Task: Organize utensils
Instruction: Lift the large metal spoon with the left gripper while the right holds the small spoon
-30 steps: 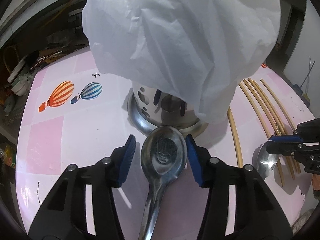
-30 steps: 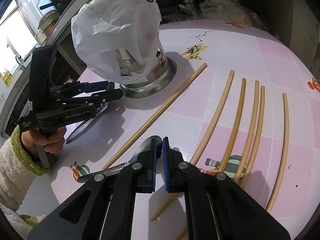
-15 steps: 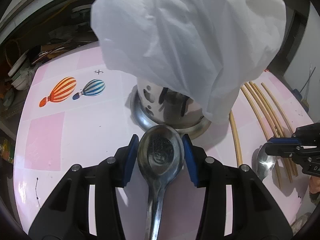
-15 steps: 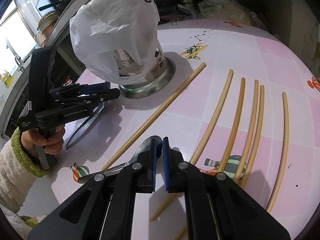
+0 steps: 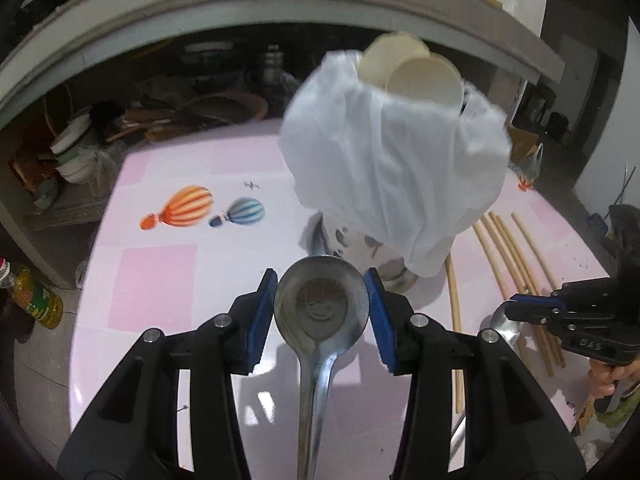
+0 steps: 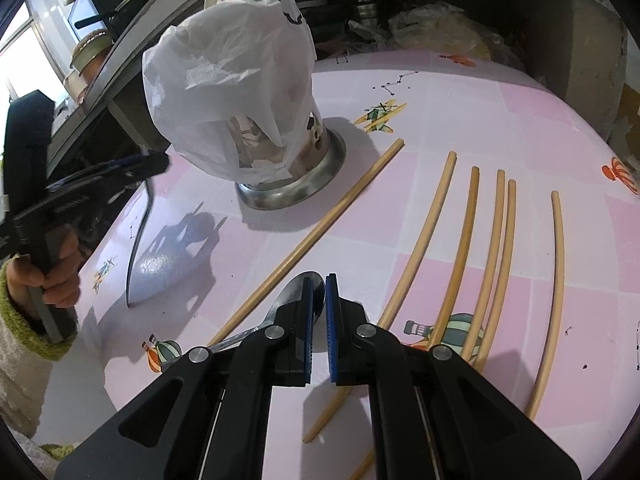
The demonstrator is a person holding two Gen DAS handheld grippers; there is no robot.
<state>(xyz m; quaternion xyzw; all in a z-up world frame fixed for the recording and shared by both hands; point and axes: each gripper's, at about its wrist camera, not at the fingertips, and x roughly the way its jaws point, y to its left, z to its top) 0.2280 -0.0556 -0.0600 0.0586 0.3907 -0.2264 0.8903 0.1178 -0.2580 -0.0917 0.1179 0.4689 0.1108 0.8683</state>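
Note:
My left gripper is shut on the bowl of a large steel spoon and holds it lifted above the pink table, in front of the metal utensil holder. A white plastic bag covers the holder's top. In the right wrist view the left gripper shows at the left with the spoon's handle hanging down. My right gripper is shut on a second steel spoon low over the table. The holder stands beyond it.
Several long bamboo chopsticks lie spread on the right half of the pink table. One straight chopstick lies between the holder and my right gripper. Cluttered shelves run behind the table. An oil bottle stands off the left edge.
My left gripper has risen and pulled back with the large spoon, so the holder and bag now look smaller and farther. The right gripper has barely moved.

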